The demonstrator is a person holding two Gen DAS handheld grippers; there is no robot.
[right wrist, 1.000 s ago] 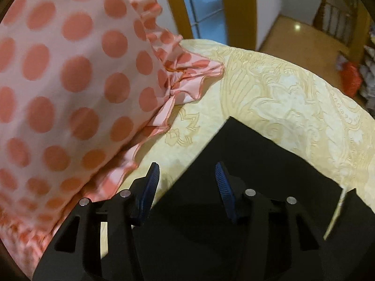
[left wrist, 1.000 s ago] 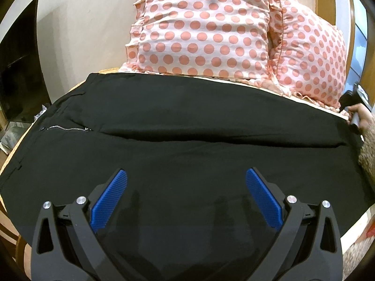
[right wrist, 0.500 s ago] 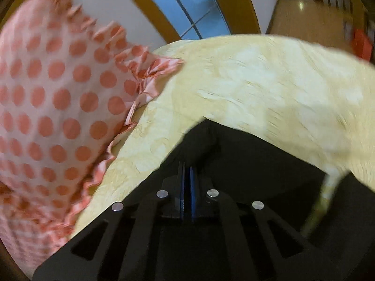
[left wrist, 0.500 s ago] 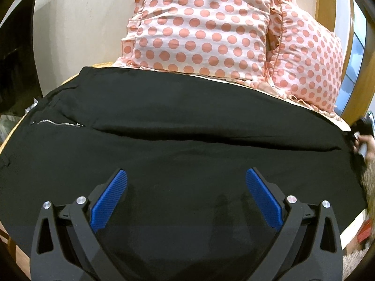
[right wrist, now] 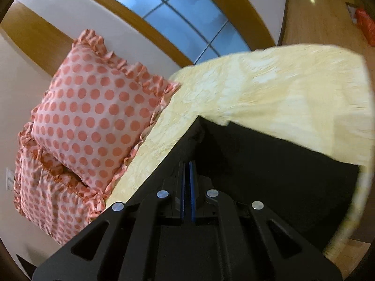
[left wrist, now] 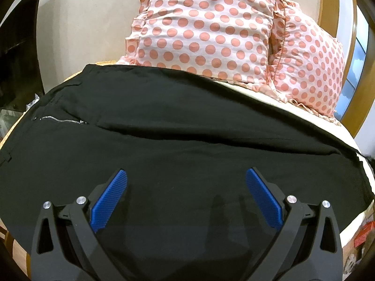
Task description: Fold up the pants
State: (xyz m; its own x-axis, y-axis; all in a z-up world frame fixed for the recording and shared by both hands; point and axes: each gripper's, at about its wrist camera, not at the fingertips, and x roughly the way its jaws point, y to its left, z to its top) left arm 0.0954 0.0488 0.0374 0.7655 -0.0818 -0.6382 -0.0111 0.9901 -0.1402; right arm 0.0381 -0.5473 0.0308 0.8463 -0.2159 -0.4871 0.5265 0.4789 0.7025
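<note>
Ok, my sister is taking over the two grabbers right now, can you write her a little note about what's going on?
Left tool: open, hovering over the middle of the black pants, holding nothing.
Right tool: shut on the pants' corner at one end, lifting it off the yellow bedspread.
The pants lie spread flat across the bed, zipper facing up, in front of the spotted pillows.
Done: the end is gripped.
Left: probably carry that end over to make the fold, then flatten it.

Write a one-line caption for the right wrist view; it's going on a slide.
Right hand-held gripper shut on a corner of the black pants, lifted over the yellow bedspread beside polka-dot pillows.
</note>
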